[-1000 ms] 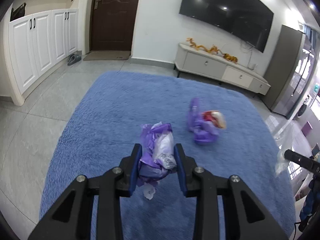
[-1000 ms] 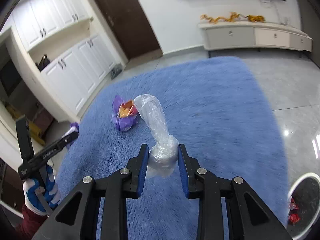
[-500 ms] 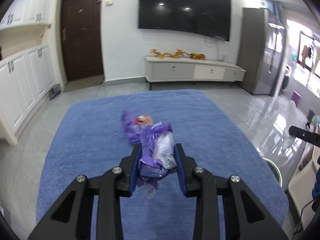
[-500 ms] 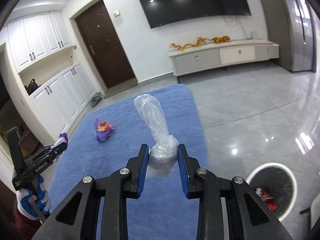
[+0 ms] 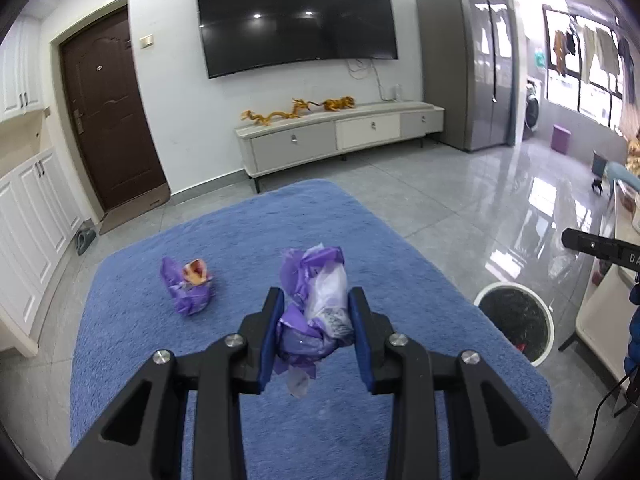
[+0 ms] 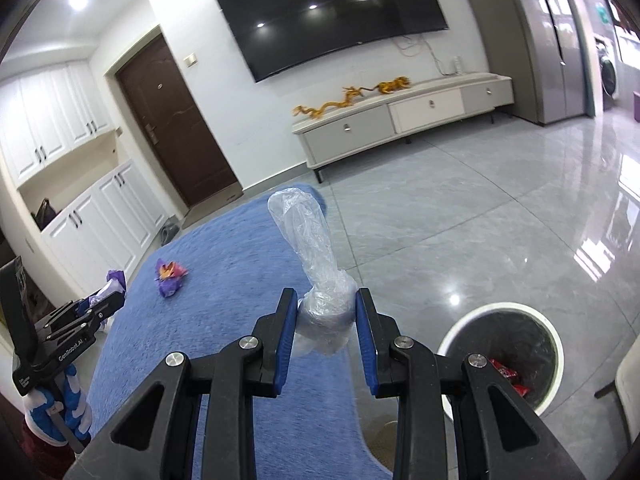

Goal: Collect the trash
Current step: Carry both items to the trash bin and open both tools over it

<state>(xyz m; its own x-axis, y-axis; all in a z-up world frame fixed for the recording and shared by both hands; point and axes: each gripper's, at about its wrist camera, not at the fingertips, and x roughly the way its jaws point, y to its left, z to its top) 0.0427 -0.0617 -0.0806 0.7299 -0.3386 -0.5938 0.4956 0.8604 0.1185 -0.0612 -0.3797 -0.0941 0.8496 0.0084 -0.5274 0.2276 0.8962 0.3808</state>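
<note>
My left gripper (image 5: 316, 326) is shut on a crumpled purple and white wrapper (image 5: 314, 308), held above the blue rug (image 5: 360, 240). My right gripper (image 6: 326, 322) is shut on a clear plastic bag (image 6: 310, 248) whose twisted end sticks up past the fingers. A second purple wrapper with an orange patch (image 5: 189, 285) lies on the rug, also small in the right wrist view (image 6: 169, 276). A white-rimmed trash bin (image 6: 502, 354) with red scraps inside stands on the tiles at the lower right, and the left wrist view shows it (image 5: 516, 320) beyond the rug's edge.
A low TV cabinet (image 5: 340, 136) stands against the far wall under a large TV (image 5: 296, 20). White cupboards (image 6: 100, 208) and a dark door (image 6: 180, 128) are to the left. Glossy grey tiles (image 6: 480, 220) surround the rug. A white chair edge (image 6: 628, 380) sits by the bin.
Both grippers have swung right across the rug with their loads still held. The wrapper on the rug has slid left in view, and the trash bin has come into both views.
</note>
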